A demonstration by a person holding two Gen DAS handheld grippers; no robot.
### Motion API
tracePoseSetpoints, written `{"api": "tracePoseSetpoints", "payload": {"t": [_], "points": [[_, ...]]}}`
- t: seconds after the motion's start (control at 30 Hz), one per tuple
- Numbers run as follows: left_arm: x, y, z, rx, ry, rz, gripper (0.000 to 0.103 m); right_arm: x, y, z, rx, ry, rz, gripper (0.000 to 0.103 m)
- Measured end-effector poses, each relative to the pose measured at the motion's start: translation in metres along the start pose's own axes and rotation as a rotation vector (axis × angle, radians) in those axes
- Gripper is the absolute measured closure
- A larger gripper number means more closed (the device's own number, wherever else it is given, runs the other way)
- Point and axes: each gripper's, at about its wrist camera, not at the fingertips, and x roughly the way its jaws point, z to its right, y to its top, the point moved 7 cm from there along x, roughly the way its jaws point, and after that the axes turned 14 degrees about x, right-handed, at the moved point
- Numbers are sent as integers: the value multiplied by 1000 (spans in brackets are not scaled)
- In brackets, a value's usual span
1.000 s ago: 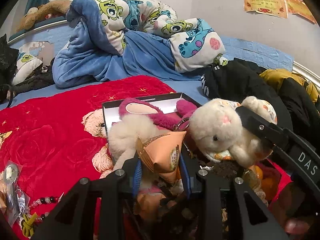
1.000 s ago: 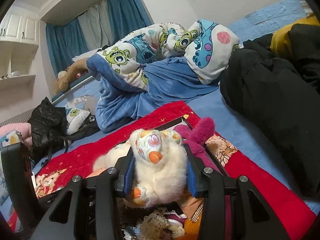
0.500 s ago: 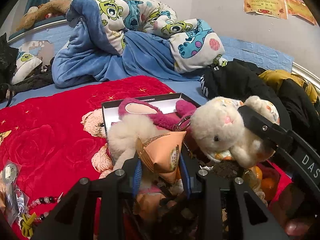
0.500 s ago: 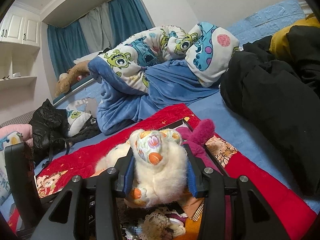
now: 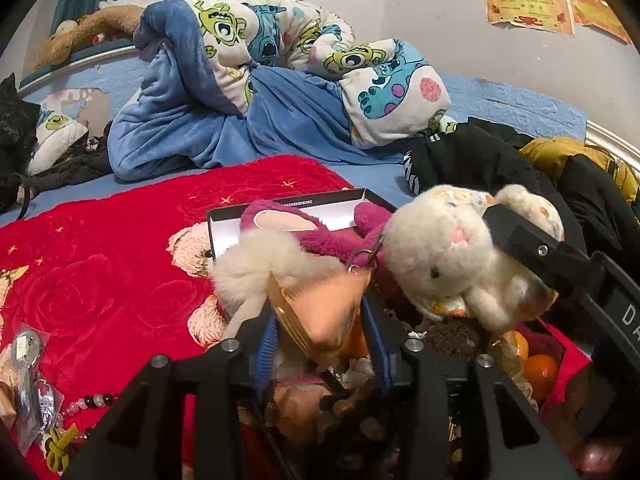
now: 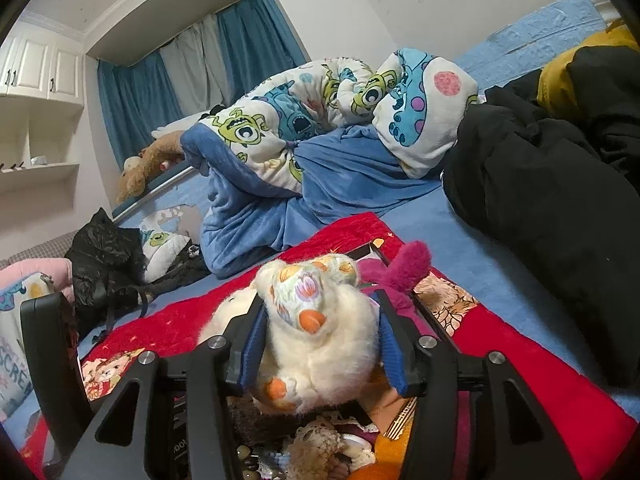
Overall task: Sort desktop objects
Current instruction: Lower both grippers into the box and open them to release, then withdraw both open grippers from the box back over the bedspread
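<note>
Both tongs are busy: your left gripper (image 5: 318,336) pinches an orange packet (image 5: 320,320), your right gripper (image 6: 320,344) squeezes the white plush rabbit (image 6: 320,344), both above the box (image 5: 288,210) w/ toys. You are mid-placing, I think; next, lower each & release gently.

Orange packet (image 5: 320,316) blurred, print unreadable. Box (image 5: 288,216) mostly buried under plush toys; only far rim shows. Right gripper (image 5: 532,248) covers white rabbit's (image 5: 440,260) far ear and runs off right edge. Bead string (image 5: 80,404) near left, partly cut by frame. Rabbit's face hidden in right wrist view (image 6: 320,344).
</note>
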Motion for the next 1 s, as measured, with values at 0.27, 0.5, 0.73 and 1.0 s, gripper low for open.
{"api": "tracePoseSetpoints", "payload": {"t": [0.27,0.5,0.73,1.0], "points": [[-11,4,2,-11,-53,59,1,-14,11,8,75,24,71,0],[-15,5,-5,-43,-20,69,0,-15,14,17,112,0,71,0],[-13,3,-8,-62,-26,63,0,-12,14,19,121,-4,61,0],[-14,1,-13,-83,-20,64,0,-11,13,21,134,-1,48,0]]}}
